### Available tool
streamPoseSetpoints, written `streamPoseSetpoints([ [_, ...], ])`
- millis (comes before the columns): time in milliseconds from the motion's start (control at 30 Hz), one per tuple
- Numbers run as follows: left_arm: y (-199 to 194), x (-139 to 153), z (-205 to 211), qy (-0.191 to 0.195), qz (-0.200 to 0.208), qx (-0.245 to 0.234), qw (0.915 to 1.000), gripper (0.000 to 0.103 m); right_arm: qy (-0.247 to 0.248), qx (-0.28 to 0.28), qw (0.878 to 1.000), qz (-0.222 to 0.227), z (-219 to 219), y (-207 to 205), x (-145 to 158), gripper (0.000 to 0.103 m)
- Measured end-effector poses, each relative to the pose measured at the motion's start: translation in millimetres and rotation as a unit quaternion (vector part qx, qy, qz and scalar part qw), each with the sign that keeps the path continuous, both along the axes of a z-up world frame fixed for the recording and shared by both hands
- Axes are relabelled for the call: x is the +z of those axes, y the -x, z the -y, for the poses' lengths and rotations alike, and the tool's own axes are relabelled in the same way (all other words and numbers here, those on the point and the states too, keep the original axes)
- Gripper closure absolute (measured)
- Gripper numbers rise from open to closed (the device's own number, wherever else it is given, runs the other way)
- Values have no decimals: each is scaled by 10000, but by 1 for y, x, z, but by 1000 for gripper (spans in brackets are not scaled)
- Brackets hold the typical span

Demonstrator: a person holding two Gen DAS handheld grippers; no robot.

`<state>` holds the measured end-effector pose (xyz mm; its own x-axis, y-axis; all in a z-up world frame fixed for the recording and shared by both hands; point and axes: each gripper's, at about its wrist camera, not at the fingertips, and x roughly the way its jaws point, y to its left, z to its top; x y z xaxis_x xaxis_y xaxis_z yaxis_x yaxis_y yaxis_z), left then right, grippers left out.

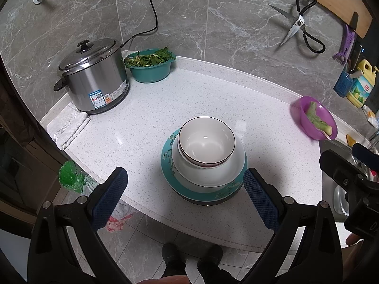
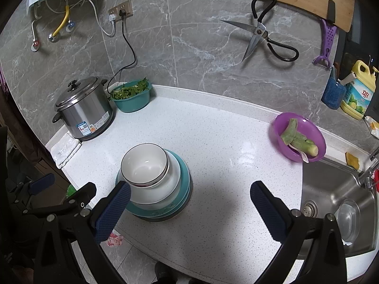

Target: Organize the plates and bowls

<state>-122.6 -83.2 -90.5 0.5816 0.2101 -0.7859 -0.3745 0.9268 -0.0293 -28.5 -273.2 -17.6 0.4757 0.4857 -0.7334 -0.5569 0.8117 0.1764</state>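
Note:
A white bowl with a dark rim (image 1: 206, 139) (image 2: 144, 163) sits nested in another bowl on a white plate (image 1: 213, 172) (image 2: 163, 189), which rests on teal patterned plates (image 1: 170, 165) (image 2: 182, 189), all stacked near the counter's front edge. My left gripper (image 1: 184, 195) is open and empty, just in front of the stack, above the counter edge. My right gripper (image 2: 190, 201) is open and empty; its left finger (image 2: 113, 213) overlaps the stack's front left side in view.
A steel cooker (image 1: 93, 75) and a teal basin of greens (image 1: 151, 65) stand at the back left, with a folded white cloth (image 1: 68, 127) beside them. A purple bowl of vegetable pieces (image 2: 299, 137) sits at the right, by the sink (image 2: 336, 203). Scissors (image 2: 260, 33) hang on the wall.

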Motion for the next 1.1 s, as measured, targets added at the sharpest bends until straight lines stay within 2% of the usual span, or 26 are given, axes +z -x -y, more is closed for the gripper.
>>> streamPoseSetpoints([
  [1100,-4,-1,0,-14,-10,-26,10000,4,7,-2,10000,-7,-2,0,1,0],
])
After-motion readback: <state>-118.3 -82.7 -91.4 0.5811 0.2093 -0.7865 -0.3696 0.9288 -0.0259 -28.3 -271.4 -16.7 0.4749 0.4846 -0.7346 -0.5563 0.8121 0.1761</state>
